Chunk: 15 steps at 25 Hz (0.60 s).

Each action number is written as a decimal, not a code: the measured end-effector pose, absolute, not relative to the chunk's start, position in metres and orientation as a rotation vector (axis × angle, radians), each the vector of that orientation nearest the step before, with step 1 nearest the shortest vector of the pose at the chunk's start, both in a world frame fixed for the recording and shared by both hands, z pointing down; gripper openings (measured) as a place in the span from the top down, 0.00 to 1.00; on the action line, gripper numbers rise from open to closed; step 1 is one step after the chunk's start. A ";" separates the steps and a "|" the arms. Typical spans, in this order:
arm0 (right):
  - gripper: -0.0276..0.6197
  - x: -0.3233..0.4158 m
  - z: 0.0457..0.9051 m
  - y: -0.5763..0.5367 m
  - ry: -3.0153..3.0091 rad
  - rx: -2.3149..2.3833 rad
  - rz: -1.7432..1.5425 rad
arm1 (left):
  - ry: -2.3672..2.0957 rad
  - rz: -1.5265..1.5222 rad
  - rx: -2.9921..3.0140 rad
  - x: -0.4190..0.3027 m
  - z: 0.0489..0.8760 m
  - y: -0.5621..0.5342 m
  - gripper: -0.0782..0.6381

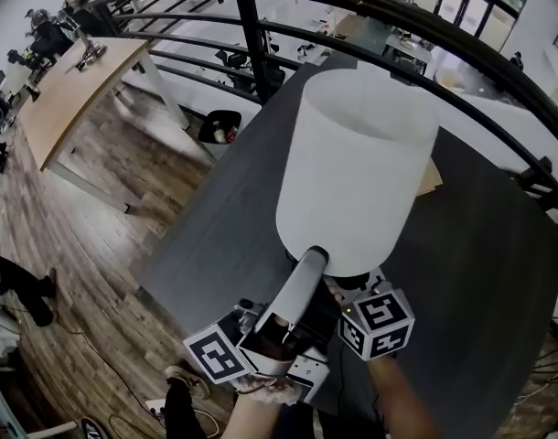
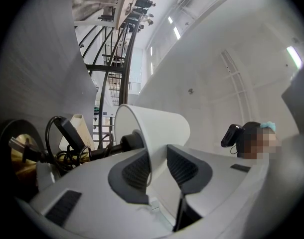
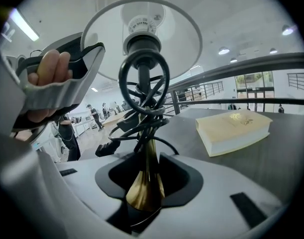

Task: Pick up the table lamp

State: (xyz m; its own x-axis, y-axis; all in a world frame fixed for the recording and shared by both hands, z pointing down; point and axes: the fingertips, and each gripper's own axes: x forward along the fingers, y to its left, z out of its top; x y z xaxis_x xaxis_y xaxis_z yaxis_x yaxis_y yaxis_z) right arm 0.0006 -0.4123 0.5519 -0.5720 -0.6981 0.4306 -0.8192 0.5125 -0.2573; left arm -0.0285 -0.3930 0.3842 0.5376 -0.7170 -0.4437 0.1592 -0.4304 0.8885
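Observation:
The table lamp has a white drum shade, a brass stem and a black cord wound round the stem. In the head view my left gripper reaches up to the shade's lower rim. The left gripper is shut on the shade, whose thin wall runs between its pads. My right gripper is shut on the flared brass stem, under the shade's open underside. In the head view only its marker cube shows; the jaws are hidden below the shade.
A dark table lies under the lamp, with a pale closed book on it. A curved black railing runs behind. Wooden floor and a long wooden table are at the left. People stand far off.

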 end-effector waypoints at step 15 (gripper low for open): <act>0.75 -0.001 0.541 -0.406 -2.528 1.294 0.620 | -0.439 -1.049 1.769 -0.029 0.374 -0.388 0.72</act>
State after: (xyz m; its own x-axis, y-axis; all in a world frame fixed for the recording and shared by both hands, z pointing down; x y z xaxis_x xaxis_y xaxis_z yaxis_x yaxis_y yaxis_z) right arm -0.0007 -0.4062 0.5405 -0.5816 -0.7139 0.3900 -0.8133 0.5194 -0.2621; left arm -0.0287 -0.3877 0.3736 0.5595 -0.6943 -0.4526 0.1650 -0.4418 0.8818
